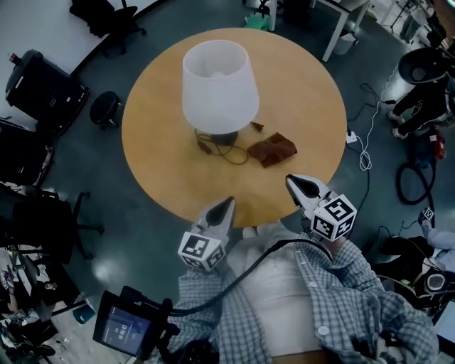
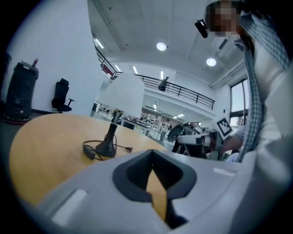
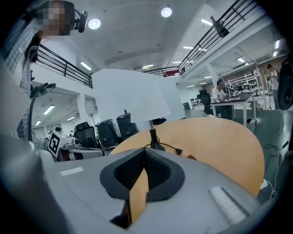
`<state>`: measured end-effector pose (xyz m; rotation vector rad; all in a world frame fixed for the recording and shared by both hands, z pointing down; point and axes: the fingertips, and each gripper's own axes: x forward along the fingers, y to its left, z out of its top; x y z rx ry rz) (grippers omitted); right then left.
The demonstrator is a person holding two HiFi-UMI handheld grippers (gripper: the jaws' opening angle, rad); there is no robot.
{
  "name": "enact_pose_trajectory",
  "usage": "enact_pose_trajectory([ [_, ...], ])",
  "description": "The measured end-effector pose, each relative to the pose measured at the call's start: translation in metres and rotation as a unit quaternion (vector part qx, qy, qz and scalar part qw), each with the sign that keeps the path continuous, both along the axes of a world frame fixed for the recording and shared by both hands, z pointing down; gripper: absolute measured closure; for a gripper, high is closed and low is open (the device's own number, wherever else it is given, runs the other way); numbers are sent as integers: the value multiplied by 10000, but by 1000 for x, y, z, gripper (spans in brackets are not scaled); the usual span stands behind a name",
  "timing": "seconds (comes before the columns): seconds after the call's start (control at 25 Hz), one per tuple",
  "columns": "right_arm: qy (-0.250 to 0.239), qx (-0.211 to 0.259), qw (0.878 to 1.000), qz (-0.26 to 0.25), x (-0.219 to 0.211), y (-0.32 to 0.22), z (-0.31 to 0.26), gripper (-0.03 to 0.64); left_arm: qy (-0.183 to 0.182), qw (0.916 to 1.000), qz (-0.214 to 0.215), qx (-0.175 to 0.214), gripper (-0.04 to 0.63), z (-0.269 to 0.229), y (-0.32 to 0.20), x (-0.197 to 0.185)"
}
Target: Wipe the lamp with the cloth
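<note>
A lamp point(image 1: 217, 89) with a white shade and a dark base stands on the round wooden table point(image 1: 163, 170), its loose cord coiled by the base. In the left gripper view the lamp point(image 2: 120, 106) is far left of centre; in the right gripper view the lamp point(image 3: 130, 99) stands ahead. A brown cloth point(image 1: 272, 149) lies crumpled on the table just right of the lamp base. My left gripper point(image 1: 229, 202) hovers at the table's near edge, shut and empty. My right gripper point(image 1: 291, 181) is at the near right edge, short of the cloth, also shut and empty.
Black office chairs point(image 1: 43, 213) and a black case point(image 1: 44, 87) stand left of the table. Cables and a power strip point(image 1: 362, 146) lie on the floor to the right, with a white desk point(image 1: 348, 14) behind. A tablet point(image 1: 126, 328) hangs at the person's waist.
</note>
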<state>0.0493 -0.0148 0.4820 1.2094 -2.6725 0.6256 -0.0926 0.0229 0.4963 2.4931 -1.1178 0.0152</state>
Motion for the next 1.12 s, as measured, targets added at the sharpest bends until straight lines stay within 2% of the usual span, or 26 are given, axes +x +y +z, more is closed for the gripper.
enact_pose_trajectory([
  [0.12,55,89,9998,-173,-13,-19,-7,614,417,9991,46,30,592,-13,-33,-3],
  [0.24,143,174,9992,-334,-16,-36,-8,614,1084,9940,19,154,592,-32,-70,0],
  [0.32,135,189,9990,-393,-15,-45,-9,614,1642,9863,-73,161,496,-43,-94,0],
  [0.4,128,198,9988,-419,-12,-54,-10,614,2131,9768,-126,150,462,-44,-113,2],
  [0.56,131,163,9992,-336,-1,-73,-9,614,2616,9644,-278,-261,344,-38,-144,11],
  [0.64,167,138,9990,-379,4,-78,-5,614,2936,9548,-360,-298,320,-39,-155,10],
  [0.8,387,7,9983,-434,14,-90,11,614,3572,9322,-574,-139,318,-57,-166,4],
  [0.88,799,-42,9953,-538,16,-96,26,614,3790,9234,-601,-18,331,-66,-167,1],
  [0.96,1345,-50,9879,-771,14,-103,44,614,3985,9153,-579,125,392,-76,-167,-2],
  [1.04,1800,-112,9777,-1073,9,-109,63,612,4106,9100,-526,227,455,-83,-166,-3],
  [1.08,1960,-172,9725,-1243,5,-111,73,610,4130,9090,-501,242,457,-84,-166,-4],
  [1.12,2086,-247,9673,-1422,1,-112,82,538,4125,9094,-474,247,460,-84,-165,-3],
])
